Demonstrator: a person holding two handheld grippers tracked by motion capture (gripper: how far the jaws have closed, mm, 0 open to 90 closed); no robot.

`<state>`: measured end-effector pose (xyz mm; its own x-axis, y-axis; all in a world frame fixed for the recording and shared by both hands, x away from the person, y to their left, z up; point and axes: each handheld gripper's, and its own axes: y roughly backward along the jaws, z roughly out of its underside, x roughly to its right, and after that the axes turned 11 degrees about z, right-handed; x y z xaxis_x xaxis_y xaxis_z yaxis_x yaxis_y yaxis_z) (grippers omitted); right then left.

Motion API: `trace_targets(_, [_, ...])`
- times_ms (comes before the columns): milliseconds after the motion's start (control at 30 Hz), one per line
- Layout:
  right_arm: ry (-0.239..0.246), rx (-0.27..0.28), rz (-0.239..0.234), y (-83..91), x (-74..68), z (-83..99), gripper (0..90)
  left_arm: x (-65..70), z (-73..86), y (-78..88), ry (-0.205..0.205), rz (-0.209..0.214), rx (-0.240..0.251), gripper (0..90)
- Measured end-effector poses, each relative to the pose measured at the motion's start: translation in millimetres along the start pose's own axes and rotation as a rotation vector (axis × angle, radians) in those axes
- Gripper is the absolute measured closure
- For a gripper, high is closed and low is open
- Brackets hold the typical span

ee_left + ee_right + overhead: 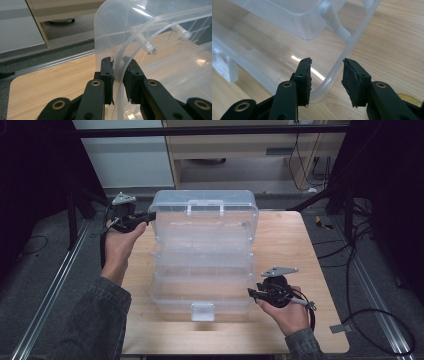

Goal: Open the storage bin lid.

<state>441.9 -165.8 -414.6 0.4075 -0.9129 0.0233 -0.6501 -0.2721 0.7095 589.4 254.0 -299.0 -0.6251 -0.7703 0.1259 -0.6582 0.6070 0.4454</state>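
A clear plastic tiered storage box (pixel 202 255) stands spread open on the wooden table (pixel 285 235), its white latch (pixel 202 311) at the near edge. My left gripper (pixel 150 215) is at the far left corner of the upper tier. In the left gripper view its jaws (pixel 119 72) pinch the thin curved wall (pixel 112 30) of that tier. My right gripper (pixel 250 292) is at the box's near right corner. In the right gripper view its jaws (pixel 326 75) straddle the rounded rim (pixel 352 42), with the right pad (pixel 352 82) clear of it.
Bare wood (pixel 295 320) lies right of and in front of the box. A wooden cabinet (pixel 240 150) stands behind the table. Cables (pixel 370 315) trail on the grey floor at the right, and a metal rail (pixel 50 290) runs along the left.
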Motion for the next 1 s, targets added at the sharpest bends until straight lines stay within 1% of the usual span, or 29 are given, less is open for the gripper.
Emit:
trace_targets(267, [-0.003, -0.004, 0.000, -1.3, 0.1, -0.5, 58.8, -0.8, -3.0, -2.4, -0.005, -0.007, -0.016, 77.7])
trace_targets(633, [0.003, -0.007, -0.002, -2.3, 1.1, -1.4, 59.0, -3.6, -5.8, -6.9, -0.003, -0.011, -0.023, 77.6])
trace_targets(833, [0.003, -0.007, -0.002, -2.3, 1.0, -1.4, 59.0, -5.2, -6.1, -8.2, 0.002, -0.006, -0.020, 77.7])
trace_targets(1000, [0.003, -0.008, -0.002, -2.3, 1.1, -1.5, 59.0, -6.1, -6.5, -9.6, 0.005, -0.011, -0.020, 77.8])
